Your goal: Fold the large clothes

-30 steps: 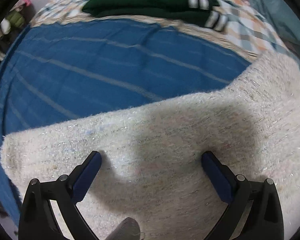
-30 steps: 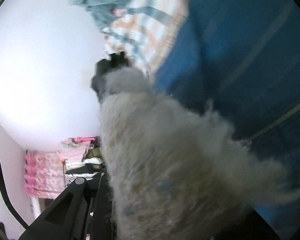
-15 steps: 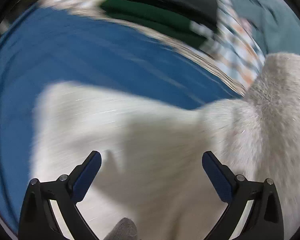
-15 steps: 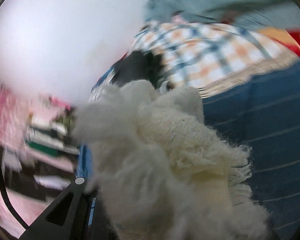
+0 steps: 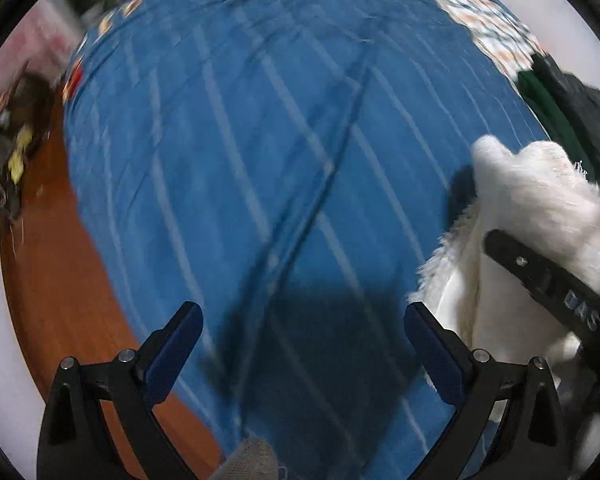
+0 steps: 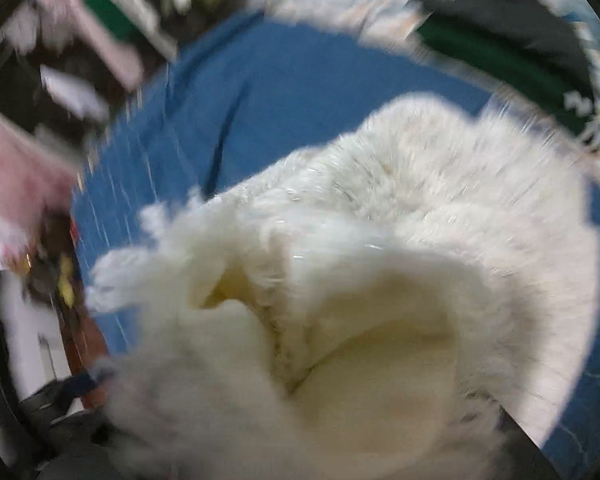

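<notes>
A fluffy cream-white garment point(image 6: 400, 248) fills most of the right wrist view, bunched up and lifted above the blue striped bedspread point(image 6: 284, 92). My right gripper is buried under it and its fingers are hidden; the bunch seems held there. In the left wrist view my left gripper point(image 5: 300, 344) is open and empty above the bedspread point(image 5: 260, 160). The white garment point(image 5: 532, 216) hangs at the right edge with the right gripper's black finger point(image 5: 540, 276) lying across it.
A stack of folded dark green and black clothes point(image 5: 568, 108) lies at the far right of the bed, on a plaid cover point(image 5: 480, 12). The bed's left edge drops to a reddish wooden floor point(image 5: 60, 280). Cluttered shelves point(image 6: 112, 28) stand beyond.
The white garment has been lifted off the bed and bunched in the right gripper. My left gripper has swung left, away from the garment, and now faces bare bedspread.
</notes>
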`<act>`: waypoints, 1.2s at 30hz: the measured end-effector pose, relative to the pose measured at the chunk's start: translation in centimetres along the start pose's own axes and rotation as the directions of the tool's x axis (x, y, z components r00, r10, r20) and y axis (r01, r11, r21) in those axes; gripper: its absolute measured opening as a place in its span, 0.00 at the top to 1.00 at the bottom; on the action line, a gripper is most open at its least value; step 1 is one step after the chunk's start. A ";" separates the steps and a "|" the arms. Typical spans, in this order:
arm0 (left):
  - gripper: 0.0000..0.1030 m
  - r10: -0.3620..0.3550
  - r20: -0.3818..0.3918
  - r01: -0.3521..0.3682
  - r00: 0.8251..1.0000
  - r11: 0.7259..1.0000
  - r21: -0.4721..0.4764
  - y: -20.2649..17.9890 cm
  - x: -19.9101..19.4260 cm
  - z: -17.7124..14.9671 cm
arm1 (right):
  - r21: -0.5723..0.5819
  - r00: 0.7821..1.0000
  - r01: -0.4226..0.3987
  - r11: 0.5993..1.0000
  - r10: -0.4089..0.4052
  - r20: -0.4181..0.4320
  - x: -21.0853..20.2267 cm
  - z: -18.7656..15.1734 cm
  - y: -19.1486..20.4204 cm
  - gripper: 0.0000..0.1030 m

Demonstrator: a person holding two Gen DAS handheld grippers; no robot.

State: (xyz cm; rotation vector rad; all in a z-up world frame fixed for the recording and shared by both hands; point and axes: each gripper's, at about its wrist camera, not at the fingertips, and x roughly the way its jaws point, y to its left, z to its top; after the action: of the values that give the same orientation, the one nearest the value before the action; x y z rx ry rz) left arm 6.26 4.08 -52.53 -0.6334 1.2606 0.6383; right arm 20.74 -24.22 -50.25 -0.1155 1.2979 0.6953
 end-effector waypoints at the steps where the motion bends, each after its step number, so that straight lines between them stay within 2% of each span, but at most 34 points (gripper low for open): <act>1: 0.01 -0.023 -0.001 0.023 1.000 1.000 -0.022 0.6 -0.3 -0.4 | -0.012 0.998 -0.011 1.000 0.011 -0.057 1.3 0.0 0.7 0.64; 2: 0.01 -0.055 0.003 0.055 0.998 0.998 -0.044 0.8 -0.5 -0.4 | -0.015 0.996 -0.033 0.999 0.031 -0.081 1.4 0.0 1.1 0.54; 3: 0.01 -0.086 0.011 0.087 0.996 0.994 -0.064 1.4 -1.1 -0.7 | -0.010 0.994 -0.071 0.997 0.070 -0.082 0.9 0.0 1.1 0.49; 5: 0.01 -0.165 0.031 0.167 0.986 0.981 -0.100 1.4 -2.4 -0.7 | 0.032 0.982 -0.165 0.986 0.167 -0.084 -1.2 -0.1 0.1 0.31; 7: 0.01 -0.258 0.043 0.261 0.965 0.957 -0.125 1.2 -3.2 -0.8 | 0.116 0.958 -0.271 0.955 0.280 -0.068 -3.7 -0.5 -2.0 0.29; 9: 0.01 -0.346 0.041 0.348 0.937 0.929 -0.123 0.1 -3.2 -0.5 | 0.192 0.940 -0.324 0.927 0.337 -0.042 -6.5 -1.6 -4.6 0.29; 11: 0.01 -0.417 0.029 0.418 0.908 0.901 -0.114 -2.0 -2.2 0.3 | 0.261 0.948 -0.298 0.918 0.316 -0.028 -8.4 -2.8 -7.3 0.29; 13: 0.01 -0.494 0.021 0.493 0.869 0.863 -0.110 -4.0 -1.0 1.0 | 0.340 0.966 -0.227 0.913 0.254 -0.037 -9.7 -4.3 -11.1 0.29; 16: 0.01 -0.541 0.001 0.533 0.841 0.829 -0.166 -6.3 3.0 2.7 | 0.413 0.981 -0.149 0.898 0.187 -0.052 -10.1 -6.1 -14.8 0.29; 17: 0.17 -0.540 0.000 0.530 0.842 0.826 -0.193 -6.9 4.3 3.3 | 0.444 0.982 -0.142 0.885 0.182 -0.049 -10.2 -6.7 -15.9 0.29; 18: 0.39 -0.546 0.010 0.536 0.838 0.818 -0.209 -7.1 4.8 3.5 | 0.463 0.982 -0.142 0.875 0.183 -0.046 -10.0 -7.0 -16.7 0.29; 19: 0.75 -0.560 0.019 0.550 0.828 0.804 -0.226 -7.4 5.4 3.9 | 0.475 0.983 -0.134 0.870 0.177 -0.047 -10.0 -7.2 -17.2 0.29; 20: 0.79 -0.548 0.020 0.538 0.836 0.811 -0.230 -7.6 5.3 3.9 | 0.490 0.985 -0.121 0.863 0.165 -0.047 -9.8 -7.4 -17.8 0.29; 22: 0.86 -0.535 0.072 0.537 0.842 0.817 -0.212 -6.9 3.5 3.4 | 0.504 0.987 -0.113 0.856 0.157 -0.046 -9.8 -7.4 -18.3 0.31; 25: 0.87 -0.481 0.100 0.491 0.871 0.851 -0.185 -5.1 1.5 1.6 | 0.487 0.989 -0.111 0.866 0.147 -0.035 -10.3 -6.2 -18.0 0.42; 29: 0.87 -0.427 0.060 0.428 0.902 0.871 -0.243 -2.5 3.7 0.6 | 0.420 0.988 -0.110 0.901 0.144 -0.050 -9.5 -3.6 -17.0 0.51; 30: 0.86 -0.428 0.052 0.426 0.902 0.867 -0.260 -1.9 4.3 0.4 | 0.401 0.989 -0.102 0.910 0.135 -0.055 -9.0 -2.8 -16.5 0.52; 32: 0.83 -0.425 0.046 0.421 0.904 0.865 -0.272 -1.4 5.4 0.8 | 0.366 0.986 -0.101 0.925 0.141 -0.084 -7.4 -1.1 -15.5 0.61; 36: 0.77 -0.436 0.034 0.431 0.899 0.869 -0.244 -1.9 6.3 1.8 | 0.307 0.974 0.043 0.951 0.028 -0.223 -2.0 1.4 -14.6 0.63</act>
State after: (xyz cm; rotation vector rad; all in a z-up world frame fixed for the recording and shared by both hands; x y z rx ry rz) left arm 10.00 4.74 -58.22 -1.0981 1.0151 0.4106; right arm 29.48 -35.97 -52.38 0.0590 1.6090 0.4723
